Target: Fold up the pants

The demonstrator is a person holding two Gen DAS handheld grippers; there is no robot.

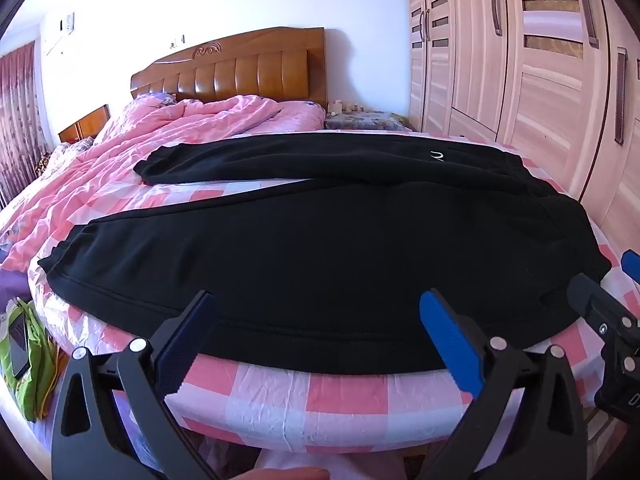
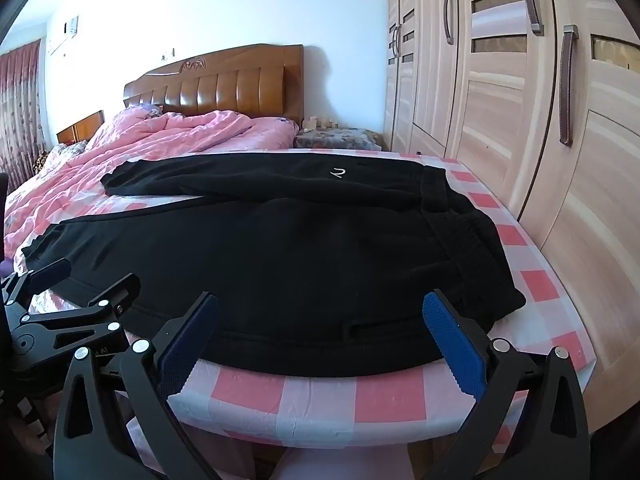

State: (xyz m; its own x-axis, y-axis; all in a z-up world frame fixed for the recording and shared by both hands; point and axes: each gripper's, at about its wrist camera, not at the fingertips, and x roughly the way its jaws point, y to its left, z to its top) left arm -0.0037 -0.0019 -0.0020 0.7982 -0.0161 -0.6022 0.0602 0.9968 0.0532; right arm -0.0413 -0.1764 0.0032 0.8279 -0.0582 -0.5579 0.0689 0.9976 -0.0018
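Black pants [image 1: 320, 240] lie flat across the foot of the bed, waistband to the right, legs spread to the left with a gap between them. They also show in the right wrist view [image 2: 280, 264], with a small white logo [image 2: 337, 172] on the far leg. My left gripper [image 1: 316, 312] is open and empty, its fingers over the near edge of the near leg. My right gripper [image 2: 320, 312] is open and empty over the near edge close to the waistband. Each gripper shows in the other's view: the right one [image 1: 608, 280], the left one [image 2: 76, 276].
The bed has a pink and white checked sheet [image 1: 320, 396] and a crumpled pink quilt [image 1: 168, 136] at the head, by a wooden headboard [image 1: 240, 72]. A wardrobe [image 2: 500, 100] stands close on the right. A green bag [image 1: 28, 348] lies on the floor at left.
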